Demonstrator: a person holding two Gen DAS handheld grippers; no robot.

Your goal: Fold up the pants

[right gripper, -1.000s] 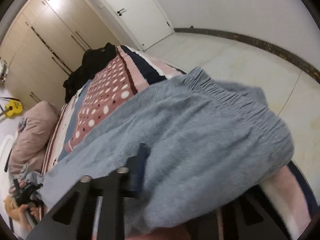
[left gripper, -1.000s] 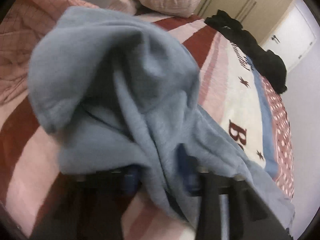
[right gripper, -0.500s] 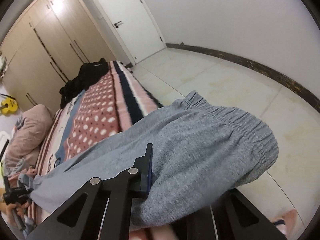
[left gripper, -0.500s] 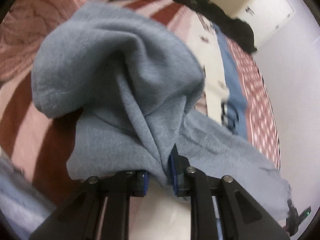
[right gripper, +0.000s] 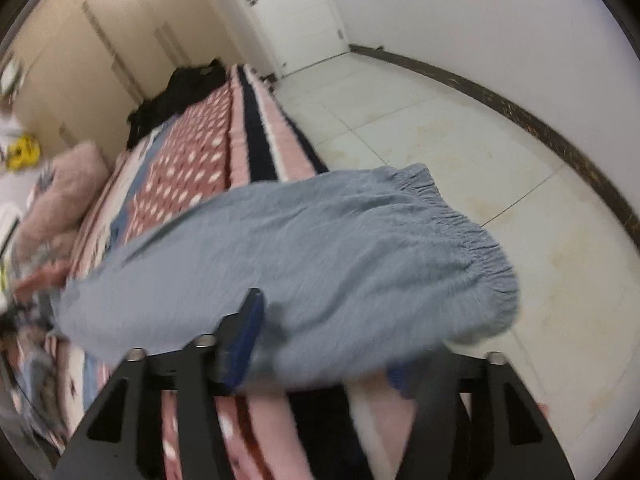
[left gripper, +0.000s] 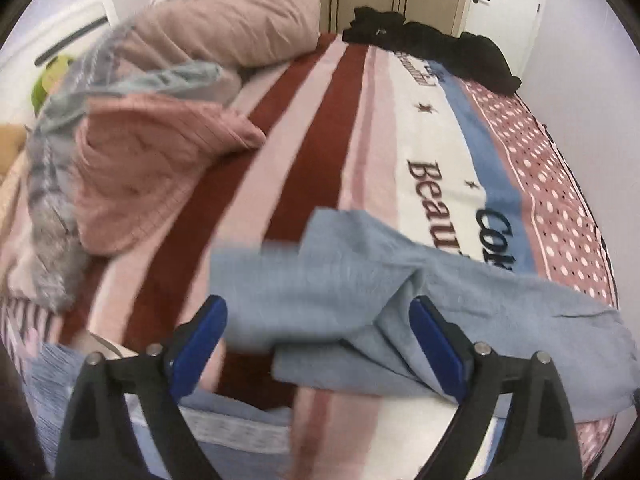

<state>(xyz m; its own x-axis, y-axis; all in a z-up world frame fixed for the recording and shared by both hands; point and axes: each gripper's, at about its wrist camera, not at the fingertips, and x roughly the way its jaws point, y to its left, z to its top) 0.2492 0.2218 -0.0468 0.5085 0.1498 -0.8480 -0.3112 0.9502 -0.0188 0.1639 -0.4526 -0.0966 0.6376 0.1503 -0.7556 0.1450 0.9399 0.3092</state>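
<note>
Gaping wide at 6 o'clock of its own view, the left hand-held gripper (left gripper: 318, 338) has both blue pads (left gripper: 434, 346) apart with nothing pinched; the grey-blue pants (left gripper: 400, 304) lie on the bed (left gripper: 320, 128) between and beyond the fingers, spreading toward 3 o'clock, the cloth lapping against the right-side pad. Its near edge is smeared by motion blur. Farther off, at 9 to 11 o'clock, a pink quilt (left gripper: 152, 160) is heaped, and a black garment (left gripper: 432, 48) lies at the bed's far end at 1 o'clock.

In the right wrist view, the right hand-held gripper (right gripper: 320, 344) sits at 6 o'clock with the pants (right gripper: 300, 256) draped over it, the elastic waistband (right gripper: 472, 240) bunched toward 3 o'clock above the tiled floor (right gripper: 460, 140). One blue pad (right gripper: 244, 340) shows pressed into the cloth; the other finger is buried under fabric, so I cannot tell whether it is clamped. Everything here is blurred.
</note>
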